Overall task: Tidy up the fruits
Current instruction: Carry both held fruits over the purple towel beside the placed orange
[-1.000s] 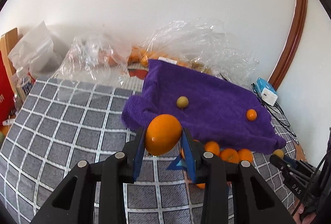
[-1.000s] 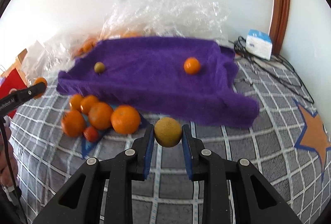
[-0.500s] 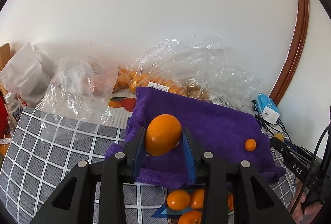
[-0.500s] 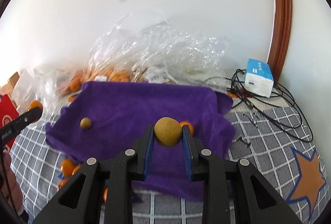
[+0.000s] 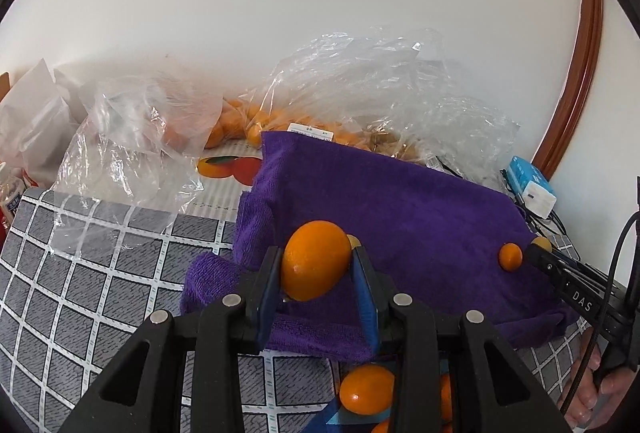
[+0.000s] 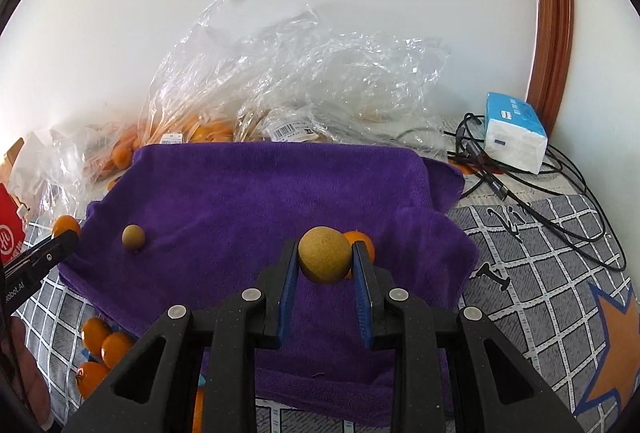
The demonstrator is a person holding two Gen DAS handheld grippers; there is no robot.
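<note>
My left gripper (image 5: pixel 316 265) is shut on a large orange (image 5: pixel 314 265), held above the near left edge of the purple towel (image 5: pixel 400 201). My right gripper (image 6: pixel 324 257) is shut on a tan round fruit (image 6: pixel 324 255), held over the towel (image 6: pixel 260 193). A small orange (image 5: pixel 510 256) lies on the towel on its right side and shows just behind the held tan fruit in the right wrist view (image 6: pixel 362 237). A small tan fruit (image 6: pixel 133 237) lies on the towel's left side; in the left wrist view it is mostly hidden behind the held orange.
Several loose oranges (image 5: pixel 366 389) lie on the checked cloth in front of the towel, also seen in the right wrist view (image 6: pixel 100 341). Clear plastic bags of fruit (image 6: pixel 280 85) pile against the wall. A blue-white box (image 6: pixel 514 137) and black cables (image 6: pixel 540 173) lie at right.
Both grippers rose from the checked cloth with their fruits and moved forward over the purple towel. In the last half second both came lower and closer to the towel.
</note>
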